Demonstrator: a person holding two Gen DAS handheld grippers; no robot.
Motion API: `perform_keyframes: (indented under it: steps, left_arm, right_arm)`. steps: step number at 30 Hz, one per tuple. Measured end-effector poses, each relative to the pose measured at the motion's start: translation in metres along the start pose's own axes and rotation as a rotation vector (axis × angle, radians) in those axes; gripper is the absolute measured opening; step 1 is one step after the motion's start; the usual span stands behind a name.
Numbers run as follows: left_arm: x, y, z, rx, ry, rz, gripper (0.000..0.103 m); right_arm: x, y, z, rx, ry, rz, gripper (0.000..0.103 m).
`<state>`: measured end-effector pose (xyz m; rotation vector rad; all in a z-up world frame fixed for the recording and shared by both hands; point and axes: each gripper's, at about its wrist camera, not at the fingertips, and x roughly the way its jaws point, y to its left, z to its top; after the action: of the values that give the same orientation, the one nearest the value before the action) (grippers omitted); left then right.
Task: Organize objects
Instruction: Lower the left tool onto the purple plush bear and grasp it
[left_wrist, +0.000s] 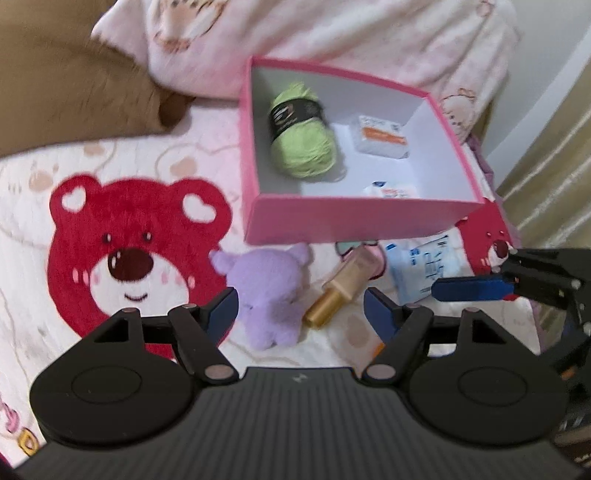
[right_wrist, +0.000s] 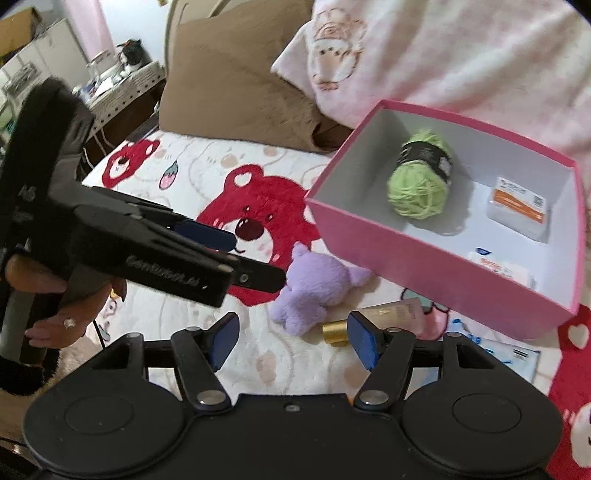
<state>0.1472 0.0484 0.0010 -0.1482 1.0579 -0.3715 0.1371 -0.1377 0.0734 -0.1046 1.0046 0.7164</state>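
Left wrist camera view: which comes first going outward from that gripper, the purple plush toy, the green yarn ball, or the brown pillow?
From the left gripper, nearest first:
1. Purple plush toy: on the blanket, right between the open fingers.
2. Green yarn ball: farther ahead, inside the pink box, on its left side.
3. Brown pillow: farthest, up in the left corner behind the bear print.

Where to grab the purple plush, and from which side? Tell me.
Grip the plush across its soft body, coming from above with the open left gripper, probably. It lies on its side on the blanket, apart from the gold-capped bottle, so the body is the widest free part.
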Motion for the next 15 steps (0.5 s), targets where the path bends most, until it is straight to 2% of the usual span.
perform_keyframes:
  steps: [4,7,15]
  left_arm:
    - [0.015,0.013,-0.012,-0.006,-0.040,0.022,0.074]
    - [0.026,0.021,-0.020,-0.008,-0.050,0.012,0.074]
    - [0.059,0.043,-0.034,-0.066,-0.067,-0.009,0.071]
  right_arm:
    - [0.024,0.008,-0.010,-0.057,-0.003,-0.011,0.070]
    - [0.041,0.013,-0.016,-0.095,-0.024,-0.015,0.072]
    - [0.085,0.014,-0.023,-0.098,-0.057,-0.053,0.079]
